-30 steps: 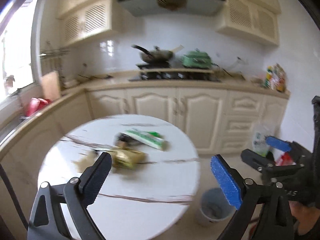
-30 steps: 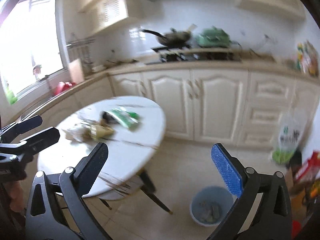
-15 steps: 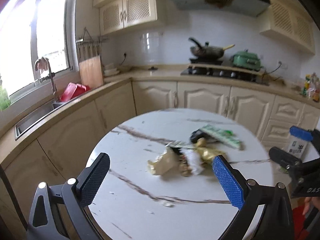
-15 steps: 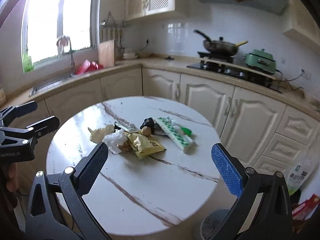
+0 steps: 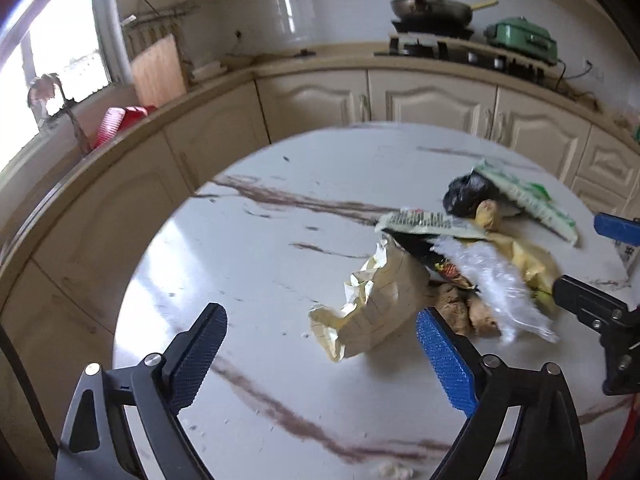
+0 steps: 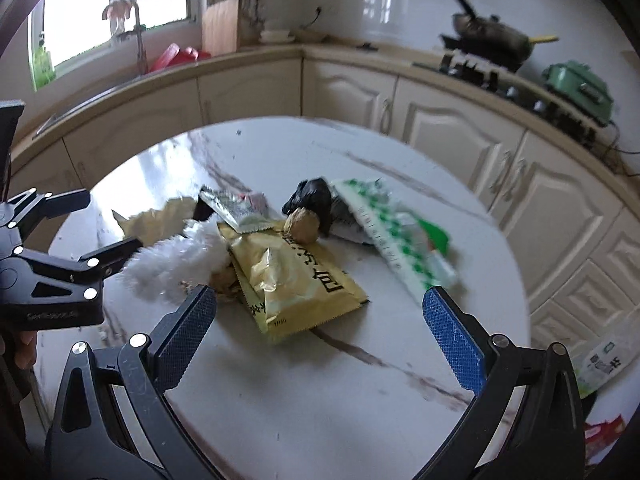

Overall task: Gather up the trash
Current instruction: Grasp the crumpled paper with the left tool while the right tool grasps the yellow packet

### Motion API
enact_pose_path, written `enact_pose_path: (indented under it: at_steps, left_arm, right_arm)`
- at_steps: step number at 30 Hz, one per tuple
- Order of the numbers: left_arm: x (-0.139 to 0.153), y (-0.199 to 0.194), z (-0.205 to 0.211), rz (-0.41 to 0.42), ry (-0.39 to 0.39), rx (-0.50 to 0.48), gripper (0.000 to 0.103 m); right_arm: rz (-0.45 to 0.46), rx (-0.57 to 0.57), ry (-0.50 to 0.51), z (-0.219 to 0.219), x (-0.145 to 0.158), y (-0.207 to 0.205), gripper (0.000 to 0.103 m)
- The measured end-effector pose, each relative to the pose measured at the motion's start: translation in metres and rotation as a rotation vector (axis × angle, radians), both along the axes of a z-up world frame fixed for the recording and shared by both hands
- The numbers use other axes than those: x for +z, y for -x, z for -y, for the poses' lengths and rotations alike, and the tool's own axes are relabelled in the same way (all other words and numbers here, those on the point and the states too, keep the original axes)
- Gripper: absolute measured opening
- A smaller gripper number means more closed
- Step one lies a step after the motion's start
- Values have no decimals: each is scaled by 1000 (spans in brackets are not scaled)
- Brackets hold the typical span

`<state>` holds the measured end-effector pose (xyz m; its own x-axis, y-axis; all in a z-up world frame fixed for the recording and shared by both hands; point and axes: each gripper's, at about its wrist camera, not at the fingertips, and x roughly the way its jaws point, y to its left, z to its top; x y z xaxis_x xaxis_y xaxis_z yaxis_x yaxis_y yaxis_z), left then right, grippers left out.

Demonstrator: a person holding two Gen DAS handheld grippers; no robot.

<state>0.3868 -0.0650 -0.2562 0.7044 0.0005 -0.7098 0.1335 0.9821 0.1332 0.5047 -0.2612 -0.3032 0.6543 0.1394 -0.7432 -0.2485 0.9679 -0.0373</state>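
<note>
Both your grippers have dropped closer to the trash since a second ago, and the bin on the floor has slipped out of view. That trash sits heaped on the right half of the round marble desk (image 5: 256,248): a crumpled beige paper bag (image 5: 376,304), clear plastic wrap (image 5: 492,276), a gold snack packet (image 6: 296,280), a black bag (image 6: 312,200), a walnut-like lump (image 6: 302,226) and a green-and-white wrapper (image 6: 396,240). Your left gripper (image 5: 320,356) has its jaws wide but closing, nothing pressed between them, the paper bag just ahead. Your right gripper (image 6: 336,328) holds its jaws wide over the gold packet, not gripping. On the far counter a pan (image 5: 430,8) sits on the stove; its contents can't be seen.
</note>
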Motion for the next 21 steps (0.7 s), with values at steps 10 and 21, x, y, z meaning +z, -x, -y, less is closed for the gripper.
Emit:
enact_pose_path:
  at_steps: [10, 21]
  left_arm:
    - [1, -41, -3, -61, 80, -91, 31]
    - [32, -49, -36, -31, 93, -97, 13]
  right_arm:
    - [-84, 31, -63, 7, -26, -33, 102]
    - [-147, 84, -169, 12, -34, -45, 69]
